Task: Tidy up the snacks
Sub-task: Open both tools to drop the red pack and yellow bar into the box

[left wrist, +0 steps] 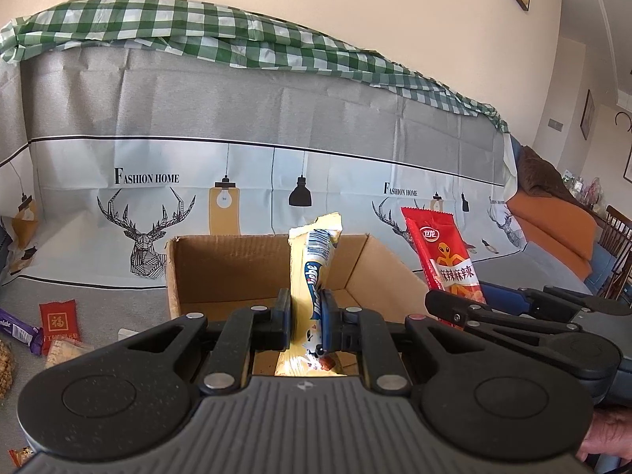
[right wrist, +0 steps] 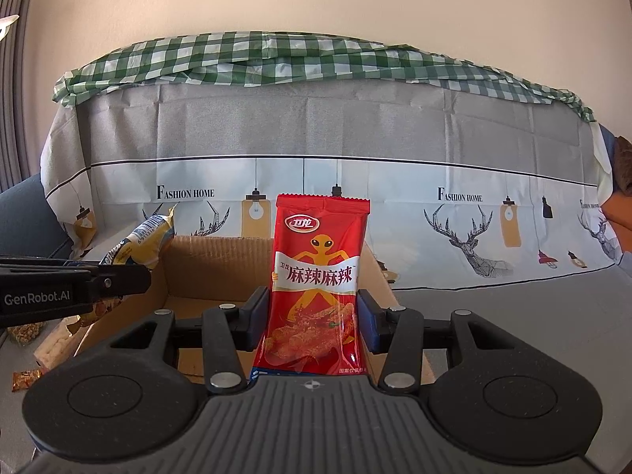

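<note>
My left gripper [left wrist: 306,308] is shut on a yellow snack packet [left wrist: 310,260] and holds it upright above the open cardboard box [left wrist: 221,260]. My right gripper [right wrist: 314,312] is shut on a red spicy-snack packet [right wrist: 318,276], upright over the same box [right wrist: 213,268]. In the left wrist view the red packet [left wrist: 442,260] and the right gripper [left wrist: 458,308] are at the right of the box. In the right wrist view the yellow packet [right wrist: 146,241] and the left gripper [right wrist: 118,280] are at the left.
Loose snacks lie on the grey cloth left of the box: a red packet [left wrist: 59,320], a purple bar [left wrist: 19,331], and small packets [right wrist: 25,379]. A cloth-covered sofa back [left wrist: 276,118] with a green checked cloth [right wrist: 316,59] rises behind. A wooden chair [left wrist: 616,245] stands far right.
</note>
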Demonstrator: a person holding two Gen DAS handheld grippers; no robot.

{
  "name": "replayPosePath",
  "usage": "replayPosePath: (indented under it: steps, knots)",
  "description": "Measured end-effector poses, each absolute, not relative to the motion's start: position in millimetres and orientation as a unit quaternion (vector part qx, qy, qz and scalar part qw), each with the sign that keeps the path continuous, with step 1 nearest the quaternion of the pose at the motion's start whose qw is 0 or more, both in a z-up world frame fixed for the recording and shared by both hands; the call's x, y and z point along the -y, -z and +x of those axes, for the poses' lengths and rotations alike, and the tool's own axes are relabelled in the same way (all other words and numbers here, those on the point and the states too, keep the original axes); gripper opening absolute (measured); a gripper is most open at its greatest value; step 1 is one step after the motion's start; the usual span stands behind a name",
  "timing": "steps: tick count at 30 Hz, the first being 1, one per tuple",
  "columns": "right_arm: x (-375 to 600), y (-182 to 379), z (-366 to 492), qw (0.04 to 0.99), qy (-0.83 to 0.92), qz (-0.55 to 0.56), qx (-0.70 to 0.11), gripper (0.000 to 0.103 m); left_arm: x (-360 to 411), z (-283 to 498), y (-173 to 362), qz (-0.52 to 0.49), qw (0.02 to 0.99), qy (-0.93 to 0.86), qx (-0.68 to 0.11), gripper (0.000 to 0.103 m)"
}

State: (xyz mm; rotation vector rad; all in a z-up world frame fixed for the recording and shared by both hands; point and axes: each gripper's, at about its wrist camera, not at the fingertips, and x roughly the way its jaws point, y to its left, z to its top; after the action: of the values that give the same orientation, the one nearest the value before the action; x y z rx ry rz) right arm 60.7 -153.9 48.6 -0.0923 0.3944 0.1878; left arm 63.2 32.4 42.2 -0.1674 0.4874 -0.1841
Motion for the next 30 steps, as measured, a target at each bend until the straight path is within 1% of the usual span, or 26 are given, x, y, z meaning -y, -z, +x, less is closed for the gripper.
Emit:
replayPosePath:
  steps: [7,8,9,10,11,22,25,27,29,30]
  knots:
    - [154,-49,61,0.975,-0.092,-0.046,-0.196,0.050,-33,62,-43,-0.086,0.963,0.098,-0.237,0.016]
    - [154,-50,60,0.975,-0.090,-0.046,-0.196,0.053,-33,62,-43,-0.088,0.963,0.098,-0.236,0.016]
    - [154,-50,60,0.976,-0.085,-0.047,-0.194,0.057,-33,61,-45,-0.090,0.964,0.096,-0.233,0.022]
    - [154,-51,59,0.978,-0.079,-0.049,-0.189,0.066,-34,61,-45,-0.092,0.964,0.095,-0.231,0.029]
    - [154,-52,58,0.979,-0.074,-0.048,-0.185,0.070,-36,61,-46,-0.096,0.964,0.094,-0.228,0.031]
    - [152,-53,58,0.980,-0.068,-0.041,-0.181,0.070,-46,58,-48,-0.090,0.967,0.080,-0.226,0.032]
    - [149,-53,56,0.981,-0.068,-0.038,-0.177,0.068,-54,55,-50,-0.089,0.969,0.068,-0.221,0.032]
    - [146,-53,55,0.981,-0.071,-0.035,-0.176,0.060,-61,52,-51,-0.090,0.970,0.062,-0.219,0.031]
    - [142,-53,54,0.981,-0.076,-0.029,-0.176,0.047,-68,49,-53,-0.090,0.970,0.056,-0.218,0.027]
    - [139,-53,54,0.981,-0.079,-0.025,-0.177,0.044,-72,48,-53,-0.089,0.970,0.055,-0.218,0.023]
